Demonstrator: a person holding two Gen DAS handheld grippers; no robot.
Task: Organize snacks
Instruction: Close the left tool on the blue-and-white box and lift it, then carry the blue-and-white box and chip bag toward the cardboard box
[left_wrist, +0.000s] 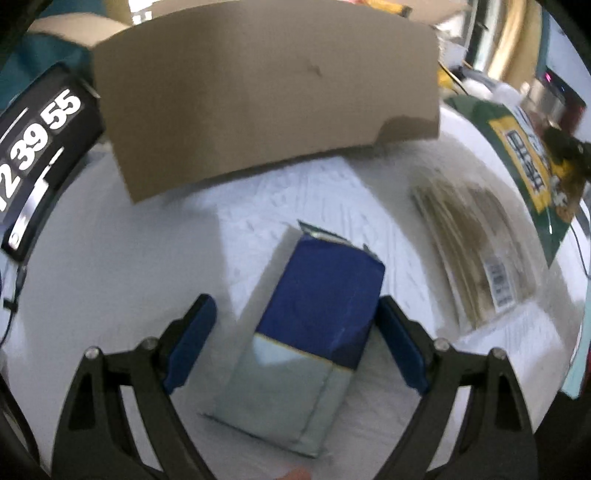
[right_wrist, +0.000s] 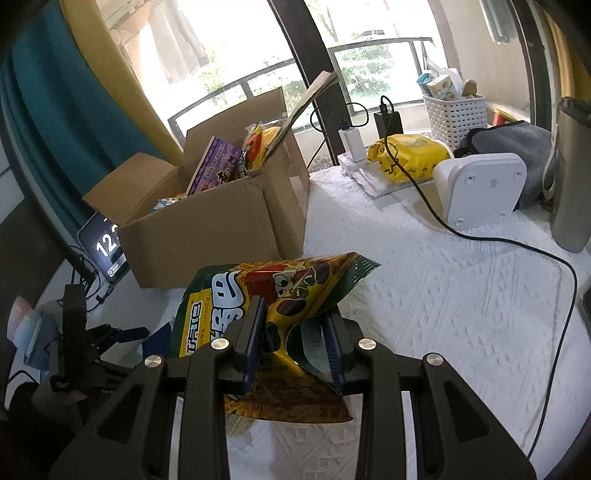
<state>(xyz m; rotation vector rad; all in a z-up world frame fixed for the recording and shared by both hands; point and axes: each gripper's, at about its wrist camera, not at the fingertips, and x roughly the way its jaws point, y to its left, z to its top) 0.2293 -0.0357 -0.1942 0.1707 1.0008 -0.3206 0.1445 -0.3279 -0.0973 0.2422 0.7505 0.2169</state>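
A blue and grey carton (left_wrist: 314, 317) lies on the white cloth between the jaws of my left gripper (left_wrist: 295, 301), which stands open. Its right pad (left_wrist: 399, 339) is close against the carton's side; the left pad (left_wrist: 192, 332) is clear of it. My right gripper (right_wrist: 293, 310) is shut on a green and yellow snack bag (right_wrist: 280, 291) and holds it above the cloth, in front of the open cardboard box (right_wrist: 207, 229). That box holds several snack packs. The same bag (left_wrist: 532, 162) shows at the right of the left wrist view, and the cardboard box (left_wrist: 258, 92) fills its top.
A flat clear packet of brown sticks (left_wrist: 476, 258) lies right of the carton. A digital clock (left_wrist: 37, 147) stands left of the box. A black cable (right_wrist: 480, 236), a white device (right_wrist: 480, 192), a white basket (right_wrist: 454, 118) and a steel canister (right_wrist: 569, 173) are at the right.
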